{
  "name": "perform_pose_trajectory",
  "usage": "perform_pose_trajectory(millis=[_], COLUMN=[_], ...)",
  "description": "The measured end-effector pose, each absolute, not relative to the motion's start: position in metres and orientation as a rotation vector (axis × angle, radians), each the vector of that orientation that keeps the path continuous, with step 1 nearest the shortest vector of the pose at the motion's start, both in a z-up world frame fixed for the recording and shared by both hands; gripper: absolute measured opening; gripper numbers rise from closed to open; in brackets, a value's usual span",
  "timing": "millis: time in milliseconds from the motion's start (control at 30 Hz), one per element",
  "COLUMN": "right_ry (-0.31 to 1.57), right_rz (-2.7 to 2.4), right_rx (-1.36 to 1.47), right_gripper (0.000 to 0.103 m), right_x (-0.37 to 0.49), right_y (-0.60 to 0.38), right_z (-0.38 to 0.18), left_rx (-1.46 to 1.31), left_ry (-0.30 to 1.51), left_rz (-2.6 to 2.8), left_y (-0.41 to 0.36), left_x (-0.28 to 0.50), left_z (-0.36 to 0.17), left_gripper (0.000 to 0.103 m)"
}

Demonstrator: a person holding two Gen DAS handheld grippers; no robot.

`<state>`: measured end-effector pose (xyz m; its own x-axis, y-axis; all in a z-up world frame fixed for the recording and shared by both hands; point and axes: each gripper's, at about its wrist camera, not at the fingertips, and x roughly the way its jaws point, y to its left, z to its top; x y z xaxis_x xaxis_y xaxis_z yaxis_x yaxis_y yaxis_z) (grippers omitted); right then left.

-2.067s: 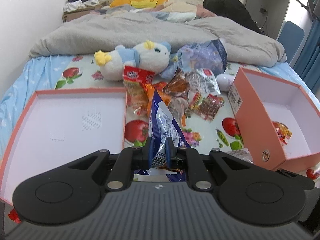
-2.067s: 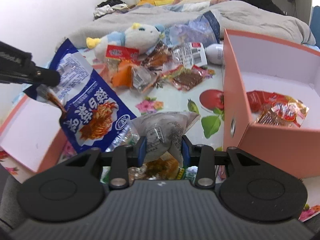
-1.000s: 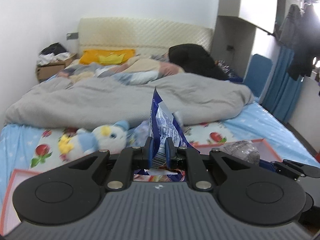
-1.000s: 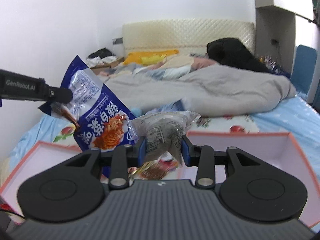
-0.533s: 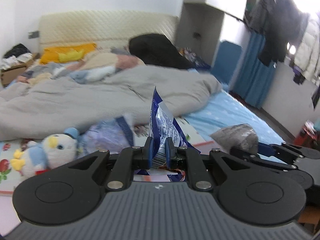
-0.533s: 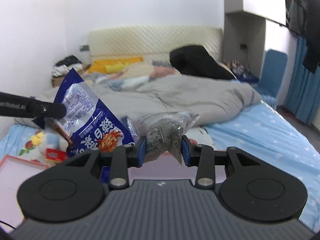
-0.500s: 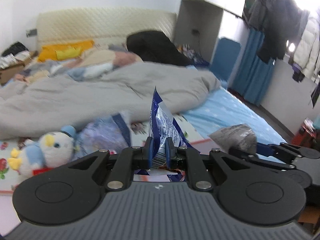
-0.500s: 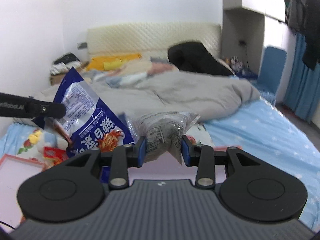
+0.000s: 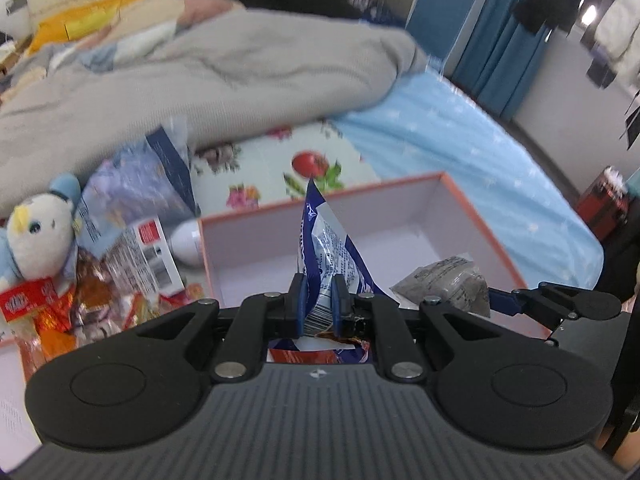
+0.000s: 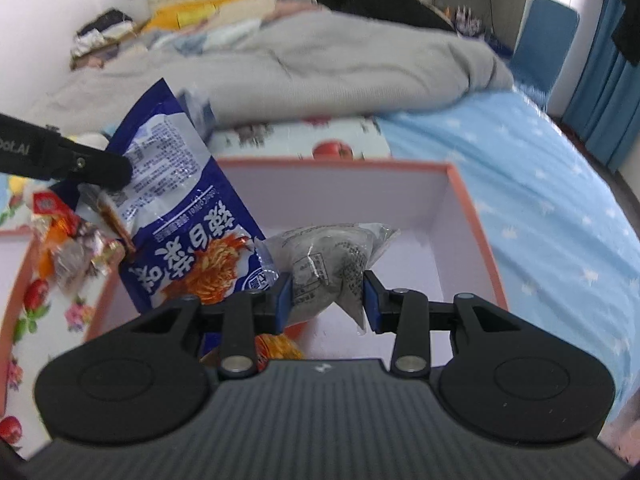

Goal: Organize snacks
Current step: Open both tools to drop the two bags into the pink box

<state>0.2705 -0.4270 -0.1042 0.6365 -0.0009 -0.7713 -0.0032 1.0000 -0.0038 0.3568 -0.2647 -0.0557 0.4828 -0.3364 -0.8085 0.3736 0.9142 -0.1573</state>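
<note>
blue snack bag [image 9: 320,252] is clamped edge-on in left gripper [image 9: 316,312], raised over pink box [image 9: 476,216] for dropping in | grey packet [image 10: 328,268] is pinched by right gripper [image 10: 326,306] above same box | loose snacks [image 9: 100,292] are left on bedsheet [image 9: 460,136] beside box

- The bottom of the blue snack bag [image 9: 320,256] goes down behind the left gripper [image 9: 317,312], so that end is hidden.
- The near wall of the pink box [image 10: 476,216] is hidden behind the right gripper [image 10: 325,300] in the right wrist view.
- Something orange [image 10: 276,346] peeks out under the grey snack packet [image 10: 328,264]. Most of it is covered, so what it is cannot be told.
- The pile of snacks [image 9: 100,292] by the left side of the box is blurry. The words on the packs cannot be read.
- The stuffed toy [image 9: 36,236] is cut off by the left edge of the left wrist view.
- A second pink box [image 10: 18,276] is cut off at the left edge of the right wrist view.
</note>
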Motion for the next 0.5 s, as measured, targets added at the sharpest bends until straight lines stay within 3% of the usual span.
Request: perform_pose_trajectory(millis=[233, 333, 433, 500], right_ry=[0.922, 0.916, 0.901, 0.886], right_rz=[-0.027, -0.018, -0.024, -0.027], right_rx=[0.017, 0.04, 0.036, 0.018], right_gripper=[0.041, 0.04, 0.058, 0.059], right_x=[0.264, 0.264, 0.265, 0.264], right_y=[-0.44, -0.443, -0.444, -0.443], right_z=[-0.118, -0.114, -0.109, -0.106], left_rx=[0.069, 0.092, 0.09, 0.082], left_ry=[1.014, 1.021, 0.999, 0.983], left_rz=[-0.457, -0.438, -0.437, -0.438], left_y=[-0.28, -0.282, -0.28, -0.276], left_x=[0.36, 0.362, 0.361, 0.36], left_z=[-0.066, -0.066, -0.06, -0.055], left_gripper=[0.017, 0.029, 0.052, 0.053])
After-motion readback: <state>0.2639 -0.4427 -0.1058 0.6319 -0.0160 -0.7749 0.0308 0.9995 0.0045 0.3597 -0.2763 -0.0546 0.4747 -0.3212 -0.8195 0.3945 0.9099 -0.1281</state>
